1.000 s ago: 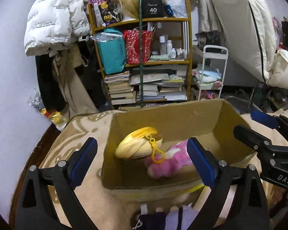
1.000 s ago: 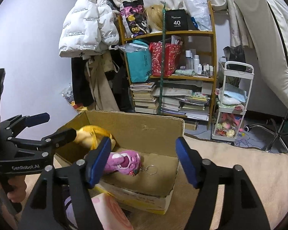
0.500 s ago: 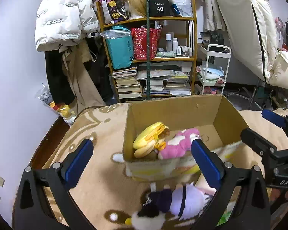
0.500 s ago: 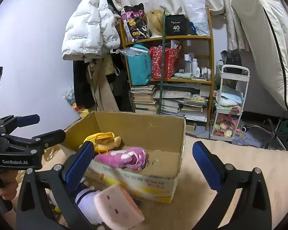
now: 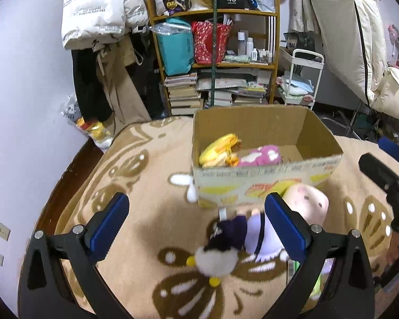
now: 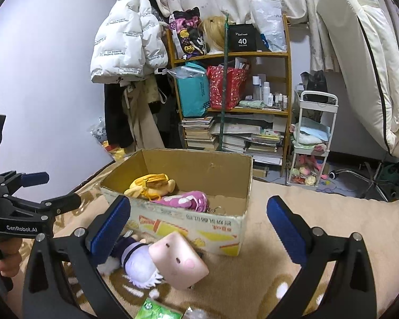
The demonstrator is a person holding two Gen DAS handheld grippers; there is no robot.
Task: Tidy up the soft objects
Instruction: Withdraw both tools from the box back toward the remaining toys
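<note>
An open cardboard box (image 5: 266, 183) (image 6: 188, 226) stands on a beige patterned blanket (image 5: 146, 186). Inside it lie a yellow plush (image 5: 219, 150) (image 6: 151, 184) and a pink plush (image 5: 260, 156) (image 6: 185, 199). In front of the box, on the blanket, lie a doll in purple and white (image 5: 231, 236) (image 6: 138, 255) and a pink square plush (image 5: 306, 202) (image 6: 177, 259). My left gripper (image 5: 195, 212) hovers open above the doll, holding nothing. My right gripper (image 6: 199, 212) is open and empty, short of the box's front wall.
A crowded bookshelf (image 5: 215, 53) and a white cart (image 5: 303, 79) stand behind the box. Coats hang at the left wall. The blanket's edge drops off at the left. A green packet (image 6: 157, 311) lies near the bottom edge. A hand (image 6: 8, 260) holds the left gripper.
Both grippers have drawn back from the box and their jaws have widened. The doll and the pink square plush in front of the box have come into full view.
</note>
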